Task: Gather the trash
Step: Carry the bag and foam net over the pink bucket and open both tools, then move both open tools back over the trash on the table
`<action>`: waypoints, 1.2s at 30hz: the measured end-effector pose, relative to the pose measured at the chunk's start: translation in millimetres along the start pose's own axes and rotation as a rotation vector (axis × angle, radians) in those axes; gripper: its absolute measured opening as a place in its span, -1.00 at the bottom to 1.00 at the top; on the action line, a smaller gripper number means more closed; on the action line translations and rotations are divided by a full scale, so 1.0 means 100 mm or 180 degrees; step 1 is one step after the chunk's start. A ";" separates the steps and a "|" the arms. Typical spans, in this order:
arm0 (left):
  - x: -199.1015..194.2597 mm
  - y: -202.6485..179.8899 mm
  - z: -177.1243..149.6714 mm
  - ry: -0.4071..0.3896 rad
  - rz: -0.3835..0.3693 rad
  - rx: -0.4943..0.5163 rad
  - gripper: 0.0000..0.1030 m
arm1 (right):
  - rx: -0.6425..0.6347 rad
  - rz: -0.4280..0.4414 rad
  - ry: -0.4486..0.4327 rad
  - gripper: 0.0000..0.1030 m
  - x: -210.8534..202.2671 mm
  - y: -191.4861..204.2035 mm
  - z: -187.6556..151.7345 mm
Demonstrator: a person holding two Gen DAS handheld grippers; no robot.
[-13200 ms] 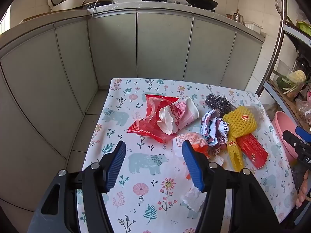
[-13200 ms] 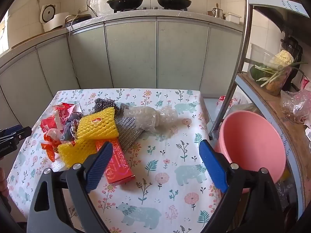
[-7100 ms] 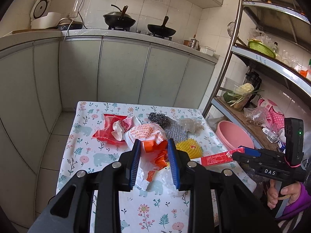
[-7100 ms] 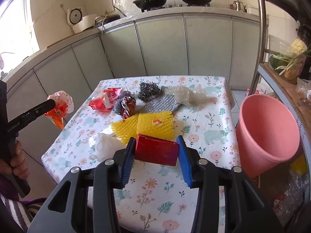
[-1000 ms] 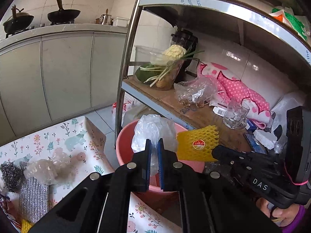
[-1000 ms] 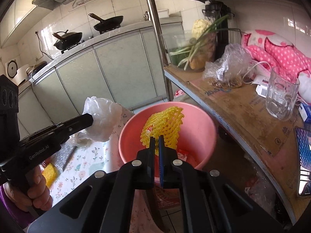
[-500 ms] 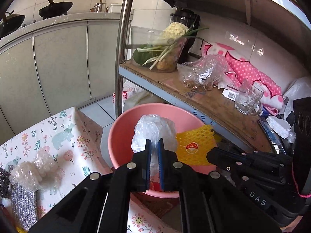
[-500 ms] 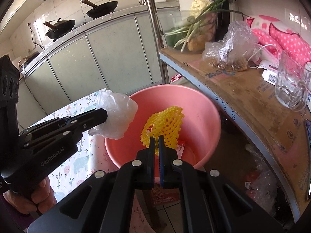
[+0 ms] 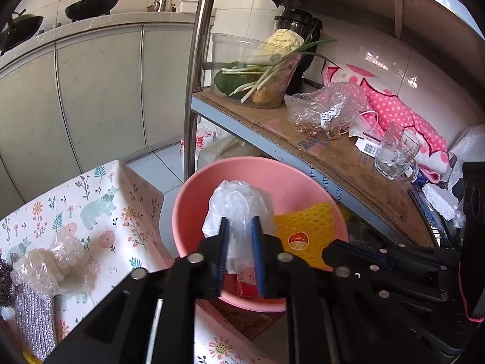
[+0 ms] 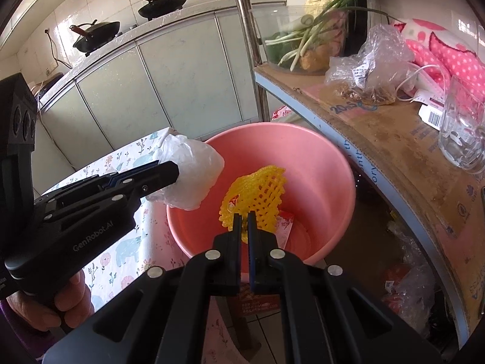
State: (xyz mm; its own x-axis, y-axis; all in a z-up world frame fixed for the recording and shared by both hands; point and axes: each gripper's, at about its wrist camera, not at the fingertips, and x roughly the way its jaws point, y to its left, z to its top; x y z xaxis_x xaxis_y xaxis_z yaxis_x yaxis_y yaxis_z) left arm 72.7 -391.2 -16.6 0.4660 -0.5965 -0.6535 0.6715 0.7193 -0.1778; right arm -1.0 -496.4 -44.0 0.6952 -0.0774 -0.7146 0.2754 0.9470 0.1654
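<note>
Plastic bag (image 9: 239,203) between just-opening left tongs (image 9: 239,227); right tongs (image 10: 243,217) pinching yellow net (image 10: 257,194) over bucket (image 10: 327,163).

"GenRobot.AI" stands on the left tool (image 10: 178,171); the cardboard (image 10: 394,139) print perhaps reads "20aS".

Crumpled bag (image 9: 238,204), yellow net (image 10: 257,194) over bucket (image 10: 330,163)

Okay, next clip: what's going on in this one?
A person is clearing trash into a pink bucket, a gripper in each hand. The left gripper is over the bucket; its jaws have just been opening, with a crumpled clear plastic bag between them. The right gripper is shut on a yellow foam net above the bucket. More trash remains on the floral tablecloth.
</note>
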 end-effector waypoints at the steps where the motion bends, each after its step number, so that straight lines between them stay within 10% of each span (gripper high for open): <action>1: 0.00 0.01 0.01 0.0005 -0.0010 -0.0037 -0.39 | 0.0005 -0.0002 0.0017 -0.86 0.01 0.00 0.00; 6: -0.06 0.08 0.04 -0.0013 -0.0093 -0.0178 -0.29 | 0.0003 -0.0039 -0.0006 -0.51 0.00 0.00 -0.01; 36: -1.74 0.69 -0.80 -0.0321 0.0619 -0.0178 -0.14 | -0.0417 0.0666 0.0017 -0.32 -0.42 1.06 -0.32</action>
State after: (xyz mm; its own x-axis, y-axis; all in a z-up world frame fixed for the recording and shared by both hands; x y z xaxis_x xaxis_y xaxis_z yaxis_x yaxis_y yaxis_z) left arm -8.7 -208.9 25.9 0.6407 -0.4751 -0.6032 0.5316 0.8413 -0.0979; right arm -22.2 -382.8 -18.1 0.7245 0.1259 -0.6777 0.0373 0.9746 0.2209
